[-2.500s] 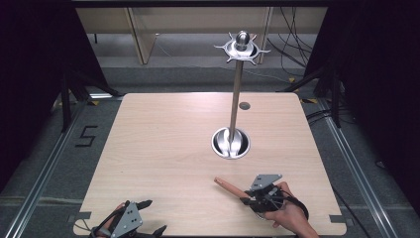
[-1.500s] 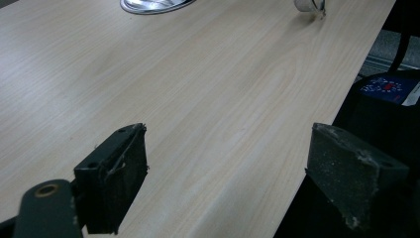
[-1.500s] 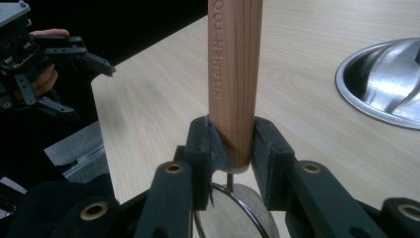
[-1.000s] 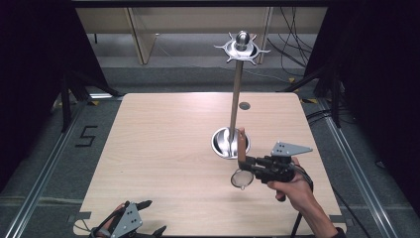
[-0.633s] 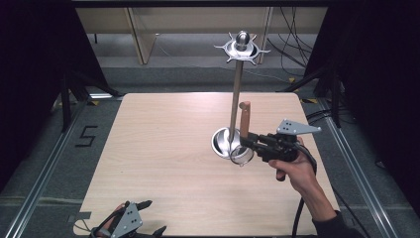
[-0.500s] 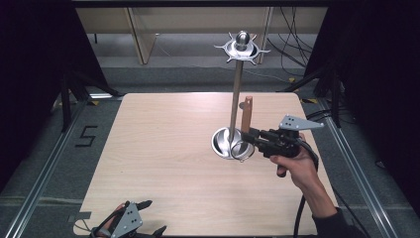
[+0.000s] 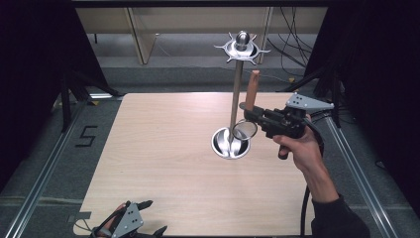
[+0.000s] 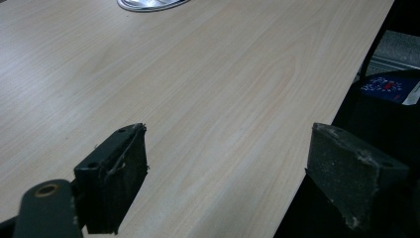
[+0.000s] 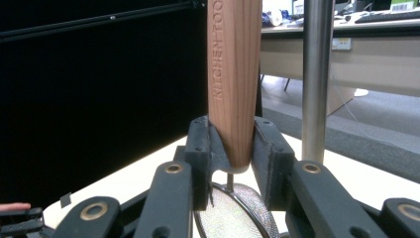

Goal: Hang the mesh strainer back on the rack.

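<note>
My right gripper is shut on a small strainer with a wooden handle and holds it upright above the table, the handle pointing up and the round mesh head hanging below the jaws. In the right gripper view the handle is clamped between both pads, with the mesh beneath. It hangs just right of the metal stand's pole, which rises from a round shiny base to a spiked hanger top. My left gripper rests at the table's near left edge, its jaws open and empty.
The light wooden table has open surface left of the stand. Metal rails run along both sides of it, and a floor marking "5" lies to the left. Cables and desks lie behind the table.
My right gripper picked the strainer up from the near right of the table, turned it handle-up and carried it up and away toward the stand's pole. The left gripper stayed put.
</note>
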Motion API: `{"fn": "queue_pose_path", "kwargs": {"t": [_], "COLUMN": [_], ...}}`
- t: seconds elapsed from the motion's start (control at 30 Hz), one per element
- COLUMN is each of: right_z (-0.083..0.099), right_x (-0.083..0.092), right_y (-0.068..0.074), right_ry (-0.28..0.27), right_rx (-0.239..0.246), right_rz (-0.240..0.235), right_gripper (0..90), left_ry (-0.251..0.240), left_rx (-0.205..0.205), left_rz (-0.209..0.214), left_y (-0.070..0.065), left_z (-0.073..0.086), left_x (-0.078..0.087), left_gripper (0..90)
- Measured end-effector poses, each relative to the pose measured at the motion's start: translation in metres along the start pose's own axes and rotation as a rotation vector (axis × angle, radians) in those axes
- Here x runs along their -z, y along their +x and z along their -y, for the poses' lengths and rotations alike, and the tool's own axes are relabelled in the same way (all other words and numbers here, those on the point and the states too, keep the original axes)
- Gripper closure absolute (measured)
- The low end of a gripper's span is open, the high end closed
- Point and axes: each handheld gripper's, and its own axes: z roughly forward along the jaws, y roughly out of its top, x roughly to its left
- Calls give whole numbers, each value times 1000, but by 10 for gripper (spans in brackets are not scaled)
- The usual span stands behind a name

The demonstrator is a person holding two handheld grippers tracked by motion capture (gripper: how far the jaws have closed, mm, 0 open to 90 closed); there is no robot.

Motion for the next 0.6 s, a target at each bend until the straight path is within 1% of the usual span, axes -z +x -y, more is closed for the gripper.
{"fn": "queue_pose_path", "kwargs": {"t": [0.03, 0.13, 0.17, 0.23, 0.27, 0.3, 0.33, 0.37, 0.4, 0.43, 0.47, 0.53, 0.6], "right_z": [-6, -10, -13, -13, -14, -15, -16, -16, -17, -17, -17, -17, -17], "right_x": [-2, -3, -4, -4, -5, -6, -5, -5, -6, -6, -6, -8, -8], "right_y": [-1, -1, -4, -5, -5, -8, -7, -7, -10, -10, -10, -13, -14], "right_ry": [0, 5, -8, -13, -18, -17, -12, -12, -19, -19, -23, 0, -2], "right_rx": [-6, -15, -9, -11, -19, -21, -36, -36, -26, -26, -33, -37, -41], "right_rz": [2, 2, 13, 7, 14, 12, 14, 14, 11, 11, 10, 11, 12], "right_gripper": [719, 719, 719, 719, 719, 719, 719, 719, 719, 719, 719, 719, 719], "left_ry": [5, -3, 2, 3, -6, -3, -5, -5, 3, -6, 0, -3, -3], "left_rx": [2, 2, 3, -2, -8, -3, -6, -6, -2, 2, 4, 2, 5], "left_rz": [5, 5, 4, 2, -5, -7, -6, -6, 1, 2, 3, 4, 5], "left_y": [0, 0, 0, 0, 0, 0, 0, 0, 0, 0, 0, 0, 0], "left_z": [0, 0, 0, 0, 0, 0, 0, 0, 0, 0, 0, 0, 0], "left_x": [0, 0, 0, 0, 0, 0, 0, 0, 0, 0, 0, 0, 0], "left_gripper": [152, 152, 152, 152, 152, 152, 152, 152, 152, 152, 152, 152, 152]}}
